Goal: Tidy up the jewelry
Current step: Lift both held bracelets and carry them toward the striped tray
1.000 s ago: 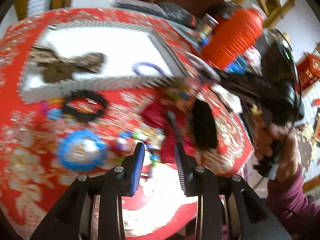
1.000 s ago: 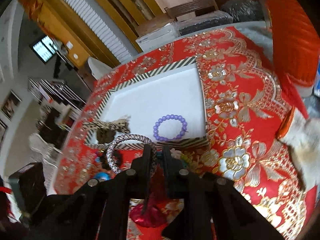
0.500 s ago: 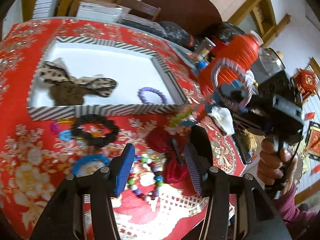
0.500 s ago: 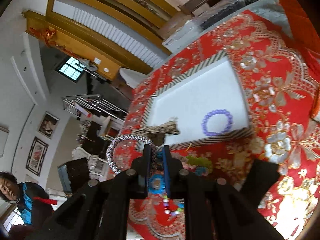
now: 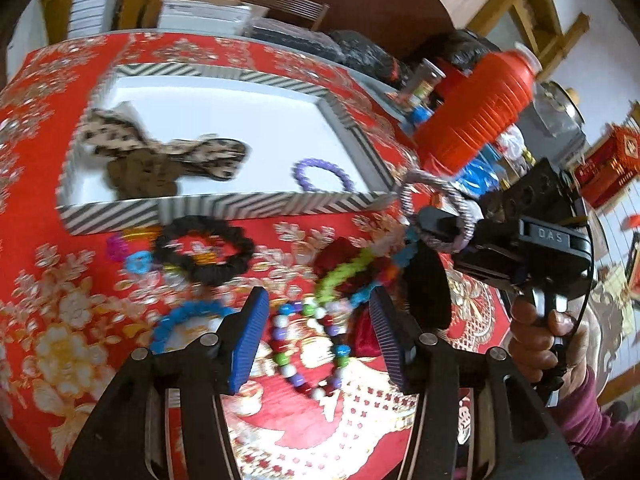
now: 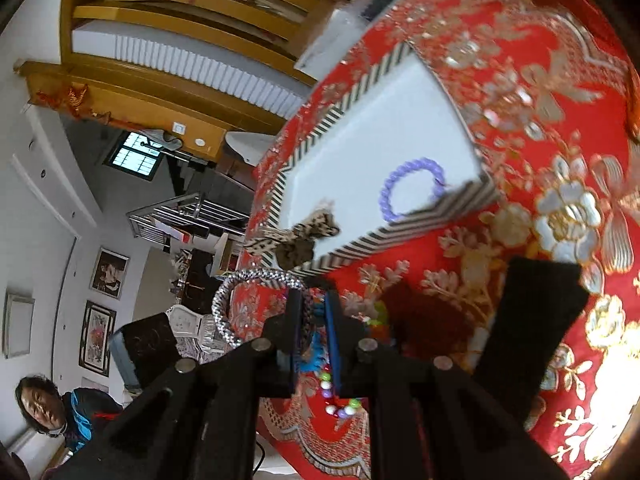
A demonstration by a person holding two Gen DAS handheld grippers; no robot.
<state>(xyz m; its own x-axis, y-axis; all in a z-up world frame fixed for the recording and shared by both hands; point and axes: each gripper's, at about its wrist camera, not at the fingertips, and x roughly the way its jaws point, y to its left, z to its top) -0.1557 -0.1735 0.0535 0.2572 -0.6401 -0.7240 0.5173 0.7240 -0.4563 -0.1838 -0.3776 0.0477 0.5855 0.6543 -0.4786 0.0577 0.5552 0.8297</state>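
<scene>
My right gripper [image 6: 312, 316] is shut on a silver braided bracelet [image 6: 224, 312] and holds it in the air by the near right corner of the striped tray [image 5: 224, 204]; both also show in the left wrist view, the gripper [image 5: 432, 224] and the bracelet [image 5: 436, 184]. The tray holds a leopard-print bow [image 5: 160, 156] and a purple bead bracelet [image 5: 324, 174]. My left gripper [image 5: 316, 332] is open above a multicoloured bead necklace [image 5: 308, 352]. A black scrunchie [image 5: 206, 254], a blue bead bracelet [image 5: 180, 320] and a green bead string [image 5: 344, 276] lie on the red cloth.
A black flat case [image 5: 428, 288] and a dark red pouch [image 5: 340, 252] lie right of the beads. An orange ribbed lantern [image 5: 476, 112], bottles and black bags crowd the table's far right. A person [image 6: 44, 412] stands beyond the table.
The right gripper has come lower and nearer the tray corner, tilting, with the silver bracelet still in it. The left gripper's jaws have opened wider above the beads.
</scene>
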